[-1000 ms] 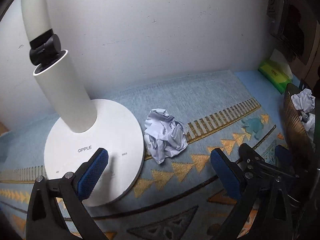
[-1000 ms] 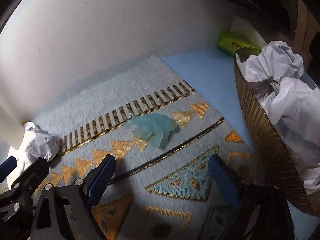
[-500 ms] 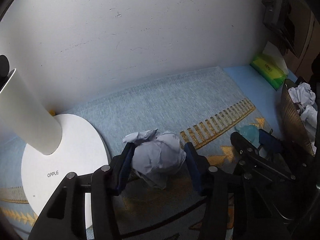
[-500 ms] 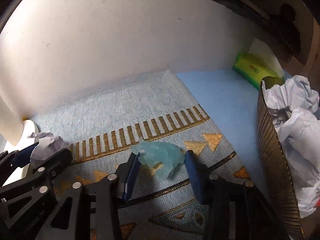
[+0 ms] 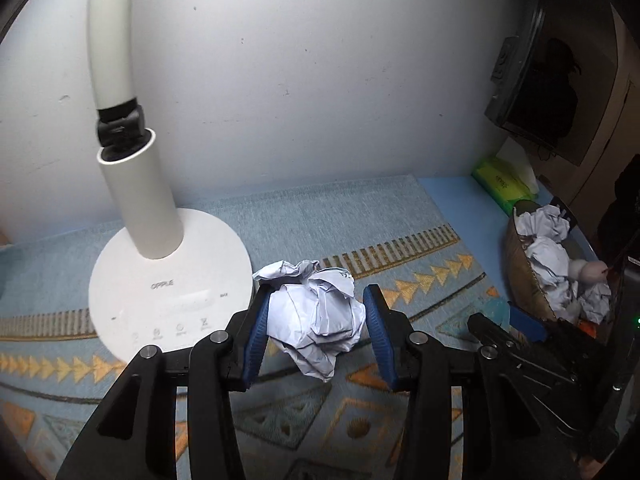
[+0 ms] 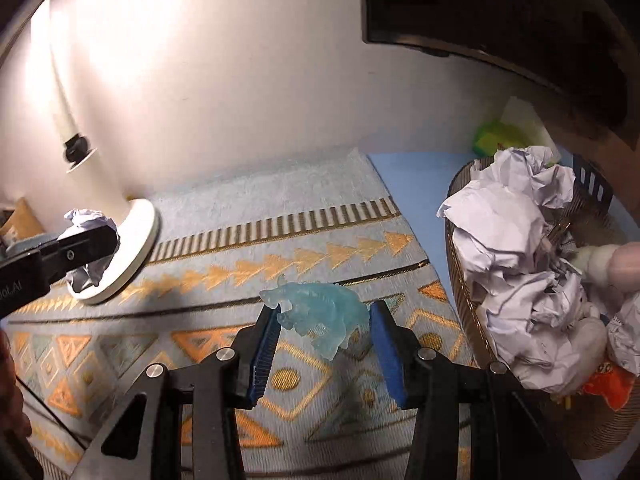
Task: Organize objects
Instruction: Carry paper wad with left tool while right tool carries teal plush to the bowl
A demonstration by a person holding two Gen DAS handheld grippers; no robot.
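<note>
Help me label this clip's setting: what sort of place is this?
Probably a desk or tabletop against a wall at home: a white desk lamp stands on a patterned cloth, with a green tissue pack and a basket of crumpled paper.

You're in a home: a patterned woven mat (image 5: 360, 216), white desk lamp (image 5: 160, 280), tissue pack (image 5: 500, 184), wall-mounted screen (image 5: 552, 92).

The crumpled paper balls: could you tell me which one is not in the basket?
The crumpled paper ball clamped between the left gripper's blue pads, beside the white lamp base. The other paper balls are piled inside the woven basket at right.
</note>
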